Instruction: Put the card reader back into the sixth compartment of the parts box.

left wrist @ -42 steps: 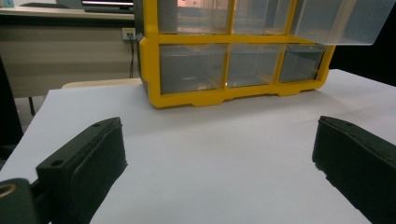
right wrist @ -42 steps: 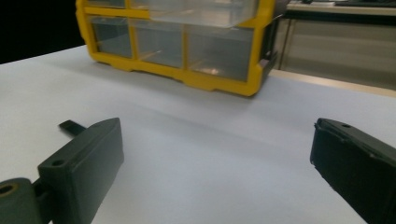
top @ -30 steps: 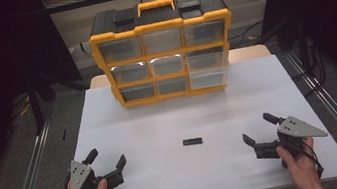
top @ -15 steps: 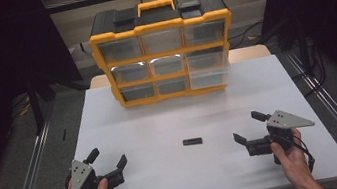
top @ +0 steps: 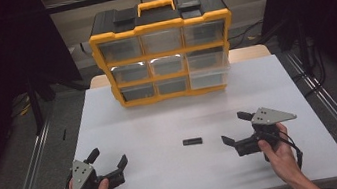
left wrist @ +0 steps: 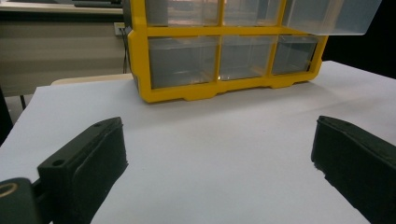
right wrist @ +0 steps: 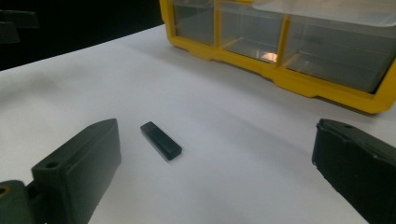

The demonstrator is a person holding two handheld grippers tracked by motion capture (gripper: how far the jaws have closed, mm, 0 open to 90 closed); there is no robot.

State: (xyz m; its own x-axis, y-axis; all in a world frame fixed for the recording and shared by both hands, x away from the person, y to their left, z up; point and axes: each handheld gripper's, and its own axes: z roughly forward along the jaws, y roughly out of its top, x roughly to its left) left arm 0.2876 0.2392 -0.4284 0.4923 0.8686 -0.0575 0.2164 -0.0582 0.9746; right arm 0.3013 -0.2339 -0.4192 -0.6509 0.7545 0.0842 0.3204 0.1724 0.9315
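A small black flat stick (top: pixel 192 141) lies on the white table (top: pixel 161 126), a little right of the middle. My right gripper (top: pixel 234 127) is open, its jaws pointing left toward the stick from a short way off. Through its own camera the stick (right wrist: pixel 160 140) lies ahead between the spread jaws, nearer the left one. At the front left my left gripper (top: pixel 109 160) stands open over bare table, with nothing between its jaws. A yellow and black drawer organiser (top: pixel 164 49) with clear drawers stands at the back; its middle-right drawer (top: pixel 208 60) is pulled out.
The organiser (left wrist: pixel 219 56) fills the far side ahead of the left gripper, its pulled-out drawer (left wrist: pixel 327 16) overhanging at the upper right. Metal rails (top: pixel 31 170) run along both sides of the table. A cable (top: pixel 296 153) trails from the right gripper.
My right gripper has moved left toward the black stick and turned its jaws toward it. The left gripper has stayed in place.
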